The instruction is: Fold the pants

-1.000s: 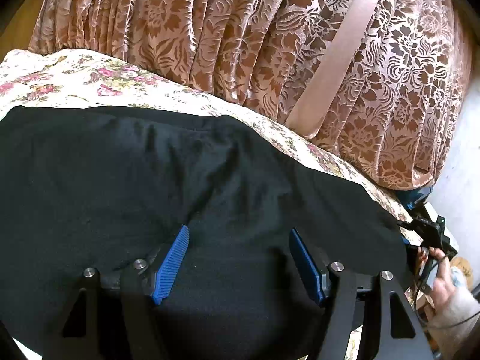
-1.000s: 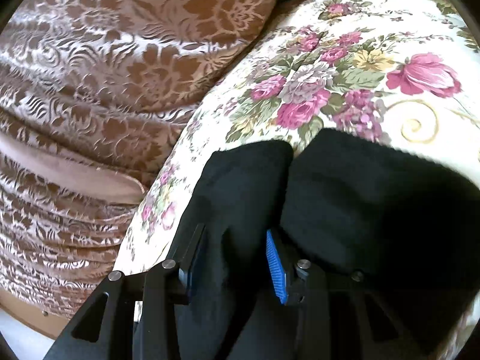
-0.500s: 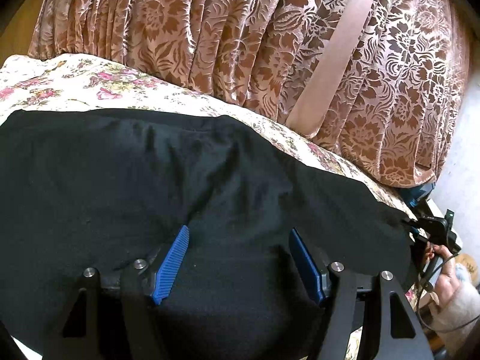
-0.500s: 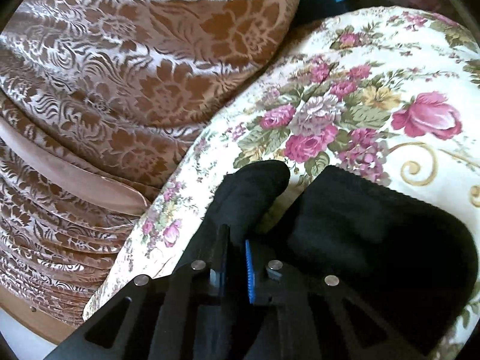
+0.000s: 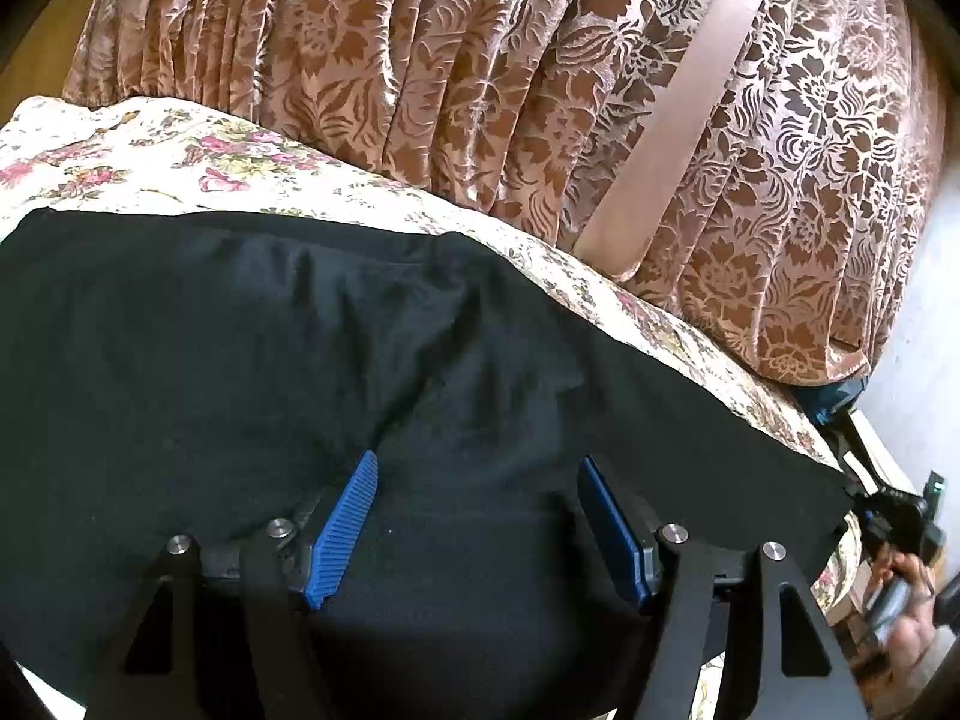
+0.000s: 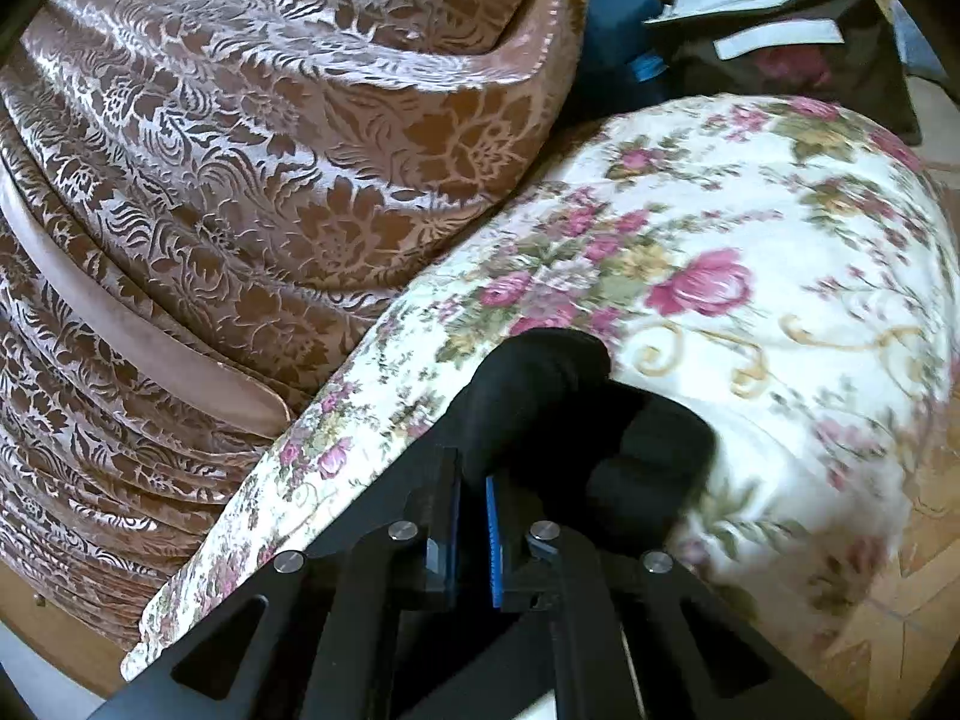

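The black pants (image 5: 300, 360) lie spread across the floral bedspread (image 5: 180, 156) in the left wrist view. My left gripper (image 5: 480, 474) is open, its blue pads low over the fabric near the front edge. In the right wrist view my right gripper (image 6: 474, 492) is shut on the bunched leg end of the pants (image 6: 540, 378) and holds it raised above the bedspread (image 6: 750, 300). The right gripper and the hand on it show at the far right of the left wrist view (image 5: 900, 534).
A brown and pink floral curtain (image 5: 540, 90) hangs close behind the bed and shows in the right wrist view (image 6: 240, 150). Dark objects and a blue item (image 6: 624, 30) stand past the bed's end. Wooden floor (image 6: 888, 612) lies below at right.
My right gripper has shut on the leg end and lifted it off the bedspread, pulling it back. The pants' right end has drawn taut. The left gripper has stayed put and open.
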`<state>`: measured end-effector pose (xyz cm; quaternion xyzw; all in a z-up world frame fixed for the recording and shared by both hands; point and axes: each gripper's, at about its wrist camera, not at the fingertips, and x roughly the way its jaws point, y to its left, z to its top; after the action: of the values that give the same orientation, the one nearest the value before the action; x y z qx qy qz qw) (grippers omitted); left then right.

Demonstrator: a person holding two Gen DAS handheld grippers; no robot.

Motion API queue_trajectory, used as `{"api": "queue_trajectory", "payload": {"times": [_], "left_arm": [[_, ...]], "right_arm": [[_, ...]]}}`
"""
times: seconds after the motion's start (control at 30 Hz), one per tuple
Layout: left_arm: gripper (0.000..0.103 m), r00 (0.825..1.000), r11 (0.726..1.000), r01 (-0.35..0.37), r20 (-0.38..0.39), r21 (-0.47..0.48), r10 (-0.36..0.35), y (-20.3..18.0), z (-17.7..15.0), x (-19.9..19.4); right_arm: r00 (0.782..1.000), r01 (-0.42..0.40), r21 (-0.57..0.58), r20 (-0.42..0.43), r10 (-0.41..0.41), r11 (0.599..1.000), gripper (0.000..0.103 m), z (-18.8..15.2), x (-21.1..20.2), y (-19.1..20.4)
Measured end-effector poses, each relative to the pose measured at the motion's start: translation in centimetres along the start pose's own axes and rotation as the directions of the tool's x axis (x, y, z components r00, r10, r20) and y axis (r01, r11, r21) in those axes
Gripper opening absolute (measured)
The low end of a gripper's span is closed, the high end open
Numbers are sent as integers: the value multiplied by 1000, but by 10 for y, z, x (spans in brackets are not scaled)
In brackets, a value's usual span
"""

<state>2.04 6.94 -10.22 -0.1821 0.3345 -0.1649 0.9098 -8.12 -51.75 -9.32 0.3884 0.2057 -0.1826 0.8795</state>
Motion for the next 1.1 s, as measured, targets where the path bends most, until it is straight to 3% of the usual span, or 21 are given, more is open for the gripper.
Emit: {"api": "queue_trajectory", "payload": {"times": [0.3, 0.4, 0.47, 0.57, 0.73, 0.77, 0.8, 0.87, 1.1], "left_arm": [[69, 1000, 1000, -13, -3, 9, 13, -1, 0, -1], [70, 1000, 1000, -22, -4, 19, 22, -2, -1, 0], [70, 1000, 999, -28, -2, 29, 28, -4, -2, 0], [72, 999, 999, -37, -4, 39, 37, -6, -2, 1], [78, 999, 999, -31, -11, 45, 31, -9, -1, 1], [80, 999, 998, -31, -15, 55, 32, -11, -2, 0], [80, 999, 997, -34, -17, 63, 35, -12, -2, 0], [81, 999, 997, -36, -20, 72, 38, -14, -3, -2], [81, 998, 999, -29, -54, 29, 31, -14, -2, -5]], "right_arm": [[997, 71, 31, -36, -69, 997, 6, -21, 2, -30], [998, 33, 57, -53, -30, 998, 10, -23, 4, -32], [997, -19, 75, -76, 25, 997, 29, -24, 5, -29], [989, -80, 76, -119, 89, 994, 35, -29, 10, -17], [956, -152, 42, -247, 157, 988, 31, -55, 26, 8], [954, -152, 3, -259, 148, 988, 16, -60, 27, 15], [954, -140, -50, -273, 122, 989, 10, -63, 28, 23], [956, -123, -104, -278, 90, 987, 8, -67, 26, 30], [963, -85, -60, -261, 66, 995, 7, -63, 13, 17]]}}
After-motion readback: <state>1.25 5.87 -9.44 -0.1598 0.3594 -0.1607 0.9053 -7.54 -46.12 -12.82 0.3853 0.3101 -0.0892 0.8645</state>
